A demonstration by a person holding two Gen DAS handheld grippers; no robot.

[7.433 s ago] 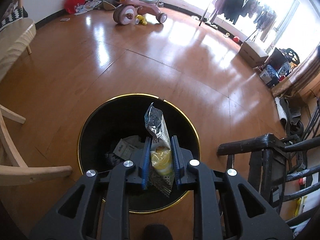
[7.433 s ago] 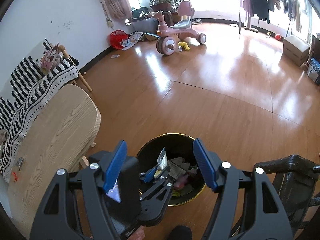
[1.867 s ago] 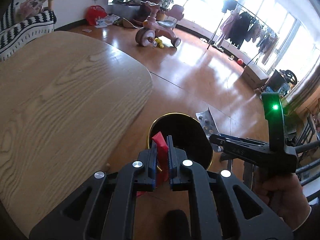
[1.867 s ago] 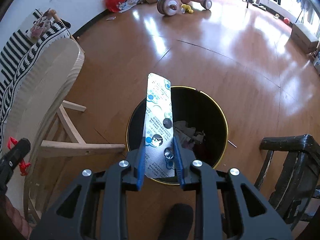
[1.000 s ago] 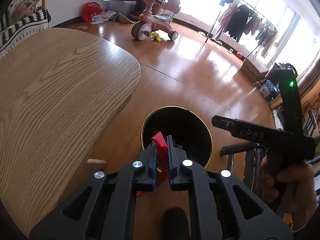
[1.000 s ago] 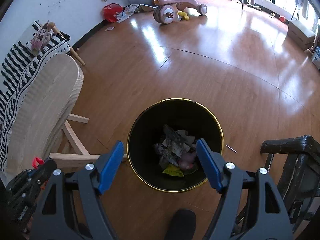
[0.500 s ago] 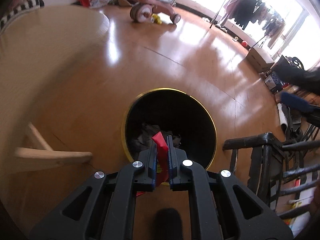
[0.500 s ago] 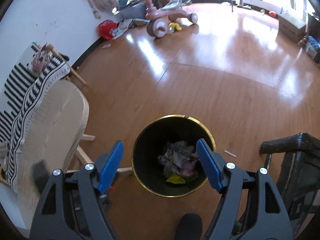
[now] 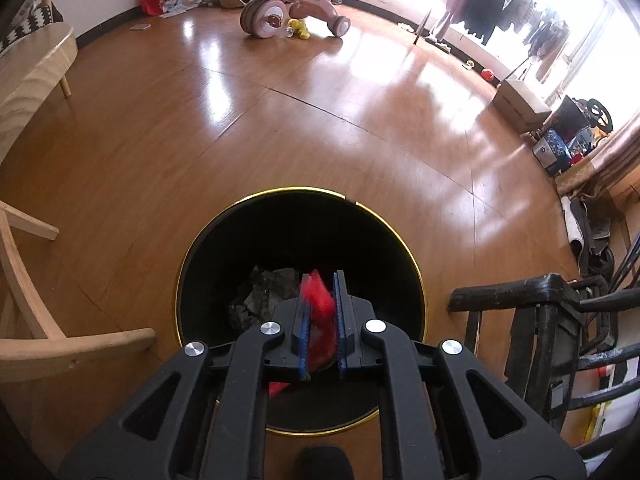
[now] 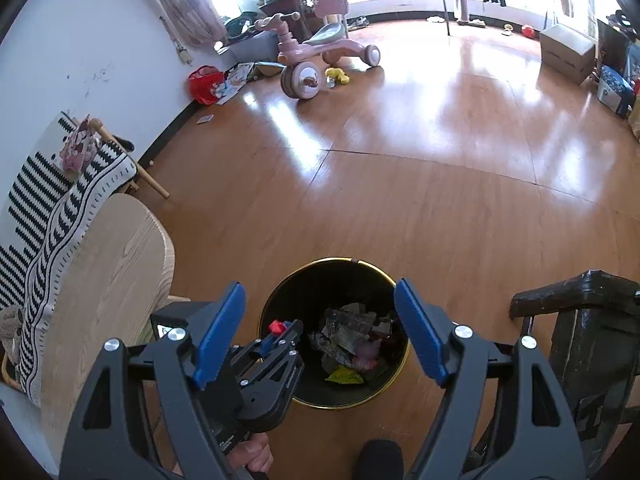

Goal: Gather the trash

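Left wrist view first: the left gripper (image 9: 320,320) sits right over the black bin with the gold rim (image 9: 416,280), with a crumpled red wrapper (image 9: 318,312) between its blue pads. The jaws are just starting to open around it, so I'd guess the drop is about to happen, but the wrapper hasn't gone in yet. Dark crumpled trash (image 9: 264,296) already lies at the bottom of the bin. A pale wooden chair (image 9: 60,344) is to the left, a black chair (image 9: 540,320) to the right.

Right wrist view: the right gripper (image 10: 320,328) has its jaws spread wide and easing wider, nothing between them. Below it the bin (image 10: 280,308) holds a pile of wrappers, including a yellow-green one (image 10: 344,376) near its near edge. The left gripper pokes in over the bin's left rim with the red bit at its tip.

So several pieces are binned, one mid-delivery. What's left to collect isn't in view.

There's tiny white print on the left gripper's side, too small to read.
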